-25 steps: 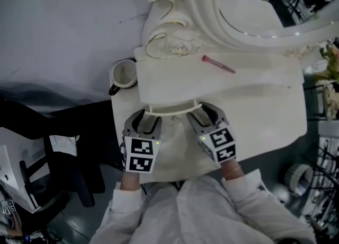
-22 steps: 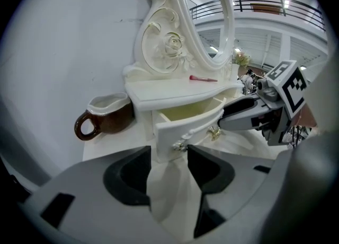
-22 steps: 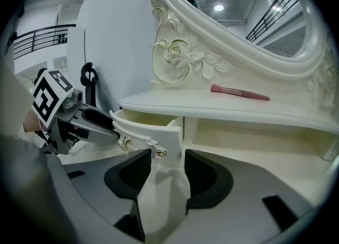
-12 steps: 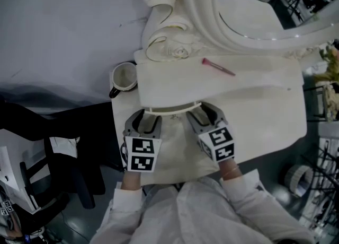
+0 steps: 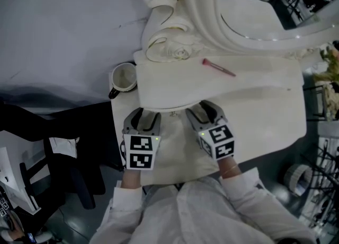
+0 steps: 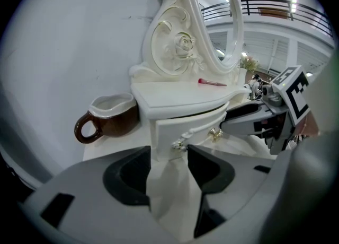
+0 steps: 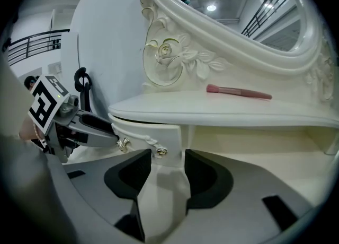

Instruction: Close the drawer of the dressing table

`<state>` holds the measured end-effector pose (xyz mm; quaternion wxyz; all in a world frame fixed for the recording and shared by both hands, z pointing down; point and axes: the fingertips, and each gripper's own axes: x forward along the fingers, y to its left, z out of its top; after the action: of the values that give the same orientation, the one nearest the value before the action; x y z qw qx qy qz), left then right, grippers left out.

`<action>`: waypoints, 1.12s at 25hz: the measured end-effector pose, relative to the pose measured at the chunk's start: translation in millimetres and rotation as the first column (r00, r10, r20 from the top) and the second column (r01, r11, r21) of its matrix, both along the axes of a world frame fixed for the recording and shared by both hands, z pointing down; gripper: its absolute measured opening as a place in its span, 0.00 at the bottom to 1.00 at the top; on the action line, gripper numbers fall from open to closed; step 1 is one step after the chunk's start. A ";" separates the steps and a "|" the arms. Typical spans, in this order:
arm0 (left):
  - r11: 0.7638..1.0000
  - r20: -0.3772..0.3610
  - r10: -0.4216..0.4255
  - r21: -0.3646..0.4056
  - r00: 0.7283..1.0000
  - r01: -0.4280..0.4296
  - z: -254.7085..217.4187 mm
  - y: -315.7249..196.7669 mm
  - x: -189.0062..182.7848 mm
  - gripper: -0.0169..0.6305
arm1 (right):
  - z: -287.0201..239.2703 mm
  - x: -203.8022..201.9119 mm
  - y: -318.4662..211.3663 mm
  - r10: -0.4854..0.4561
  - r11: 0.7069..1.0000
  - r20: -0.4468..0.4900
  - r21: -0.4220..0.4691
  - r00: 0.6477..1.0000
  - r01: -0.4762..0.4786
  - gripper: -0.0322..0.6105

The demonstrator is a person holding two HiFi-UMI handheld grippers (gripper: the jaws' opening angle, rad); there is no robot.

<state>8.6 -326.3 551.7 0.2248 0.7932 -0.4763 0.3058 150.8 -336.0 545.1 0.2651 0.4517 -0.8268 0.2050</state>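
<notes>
A small white dressing table [image 5: 175, 86] with an ornate oval mirror [image 5: 212, 20] stands on a white tabletop. Its curved drawer [image 6: 185, 127] has gold knobs and sits almost fully under the top, with only a thin dark gap showing. My left gripper [image 5: 145, 115] is open, and the drawer's left end lies between its jaws in the left gripper view. My right gripper [image 5: 201, 109] is open at the drawer's right end [image 7: 159, 137]. Neither one clamps anything. In the head view the drawer front is mostly hidden under the top.
A brown and white mug [image 5: 123, 77] stands just left of the dressing table. A pink stick [image 5: 218, 66] lies on its top, below the mirror. The white tabletop [image 5: 275, 115] extends to the right. A black chair [image 5: 58, 153] stands left of the table.
The drawer has slid in under the dressing table's top. Both grippers have moved forward with it.
</notes>
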 end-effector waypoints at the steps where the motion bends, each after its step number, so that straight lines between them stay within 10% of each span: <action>1: 1.000 0.002 -0.001 0.001 1.000 0.001 0.1 -1.5 -0.5 0.33 | 0.3 -0.5 -1.2 0.005 1.000 0.002 0.000 1.000 -0.005 0.33; 28: 0.999 -0.011 -0.040 -0.004 0.999 0.040 -1.4 -21.1 -2.5 0.33 | 2.2 3.4 -23.9 0.062 0.998 0.014 -0.010 0.998 -0.062 0.35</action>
<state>6.2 -347.3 550.2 0.2347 0.7847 -0.4904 0.2977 154.2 -359.9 547.3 0.2547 0.4744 -0.8133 0.2204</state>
